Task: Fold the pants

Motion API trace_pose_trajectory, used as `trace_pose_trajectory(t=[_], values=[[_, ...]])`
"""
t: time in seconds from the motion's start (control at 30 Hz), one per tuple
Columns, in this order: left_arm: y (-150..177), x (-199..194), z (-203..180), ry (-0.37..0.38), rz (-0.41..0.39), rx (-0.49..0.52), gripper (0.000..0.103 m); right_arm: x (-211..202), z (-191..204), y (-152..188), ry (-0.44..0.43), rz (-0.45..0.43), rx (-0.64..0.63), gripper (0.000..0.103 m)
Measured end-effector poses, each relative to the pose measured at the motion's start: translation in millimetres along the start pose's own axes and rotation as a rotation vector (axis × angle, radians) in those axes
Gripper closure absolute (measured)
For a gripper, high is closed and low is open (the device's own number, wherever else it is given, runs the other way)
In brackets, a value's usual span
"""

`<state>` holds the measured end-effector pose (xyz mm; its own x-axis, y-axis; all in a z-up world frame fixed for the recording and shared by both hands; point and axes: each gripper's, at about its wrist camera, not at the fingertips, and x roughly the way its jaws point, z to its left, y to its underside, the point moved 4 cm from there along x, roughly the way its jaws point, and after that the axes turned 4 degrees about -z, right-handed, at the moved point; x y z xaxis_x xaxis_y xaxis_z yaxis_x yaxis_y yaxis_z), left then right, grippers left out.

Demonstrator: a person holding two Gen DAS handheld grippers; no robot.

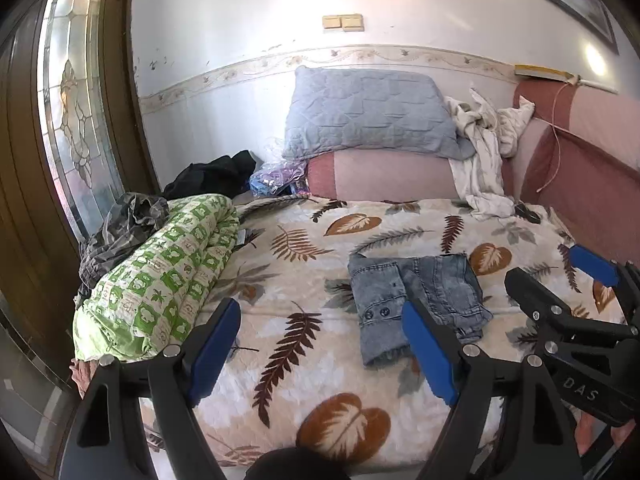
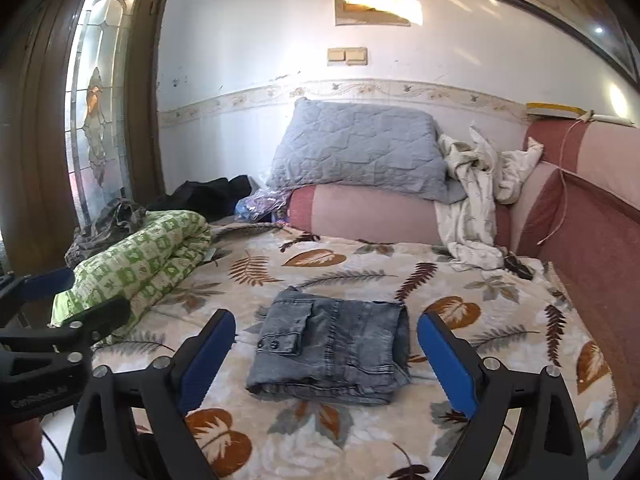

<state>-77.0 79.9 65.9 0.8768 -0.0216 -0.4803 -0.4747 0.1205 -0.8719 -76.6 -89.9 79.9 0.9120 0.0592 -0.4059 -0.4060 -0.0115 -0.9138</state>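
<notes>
While your two grippers hang above the near edge of the bed, the folded grey-blue washed-denim pants [image 2: 330, 350] lie flat on the cream blanket with brown and grey leaf print [image 2: 360, 440], free of both tools. Your right gripper [image 2: 324, 364] has its blue-padded jaws spread wide with nothing between the pads; the pants sit just beyond them, framed in the gap but not touched. Your left gripper [image 1: 320, 352] is also wide open and empty, and in its view the pants [image 1: 416, 304] lie beyond its right-hand pad, off to the right of its gap.

In the right wrist view the bundle is a compact rectangle, its long axis running near to far with a slight lean to the left. A thick folded edge faces you at the near end. A flap pocket with two dark buttons [image 2: 269, 345] lies on the left side of the top layer, and seams run along the length on the right half. The fabric is mottled, lighter in patches, with the layers stacked fairly evenly.
</notes>
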Motion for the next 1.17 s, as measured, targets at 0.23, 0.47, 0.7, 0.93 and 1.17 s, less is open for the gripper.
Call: trace_pose_trajectory(t=[0.23,0.47,0.7,0.93,1.17], values=[[7.4,33.1,21.0,-0.034,0.057,-0.047,0.02,32.5,10.3,8.7,-0.012,0.069,-0.017,0.008],[12.6,20.5,23.7,-0.037,0.054,-0.059,0.02,26.5,13.4,8.3,-0.003,0.055,-0.02,0.008],[11.8,-8.2,16.5,-0.001,0.018,-0.063,0.02,-5.8,11.1,5.7,0.048,0.037,0.012,0.008],[13.5,2.7,6.4,0.025,0.034,-0.044,0.02,3.6,-4.2,13.8,0.104,0.083,0.044,0.008],[12.6,44.5,1.2,0.073,0.047,-0.05,0.02,51.2,-12.6,27.1,0.099,0.15,0.042,0.008]])
